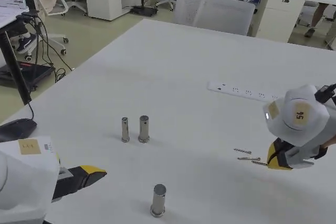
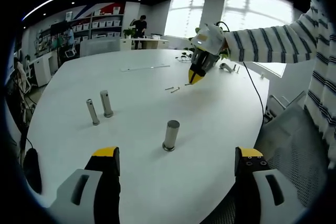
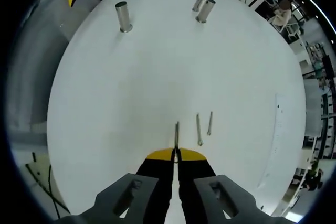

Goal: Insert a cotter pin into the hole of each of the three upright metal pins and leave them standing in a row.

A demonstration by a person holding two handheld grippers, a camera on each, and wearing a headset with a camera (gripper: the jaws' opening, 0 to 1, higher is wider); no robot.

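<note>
Pickup is the step in hand: the right gripper (image 3: 176,156) has its jaws pressed together on the near end of one cotter pin (image 3: 176,132), low over the white counter (image 1: 199,77). Whether that pin is clear of the surface, I can't tell. Two more cotter pins (image 3: 199,128) lie loose just beside it. Across the way, the left gripper (image 2: 177,157) hangs with jaws wide apart, holding nothing, facing the nearest metal pin (image 2: 170,135). All three posts stand upright, that one alone toward the front edge and the other two metal pins (image 1: 144,128) close together farther back. None looks fitted, so I'd call the job barely begun. The next move is to carry the cotter pin across to an upright, find its cross hole, which I can't make out from here, line up the tip and slide it through. The open left jaws could steady the post.
</note>
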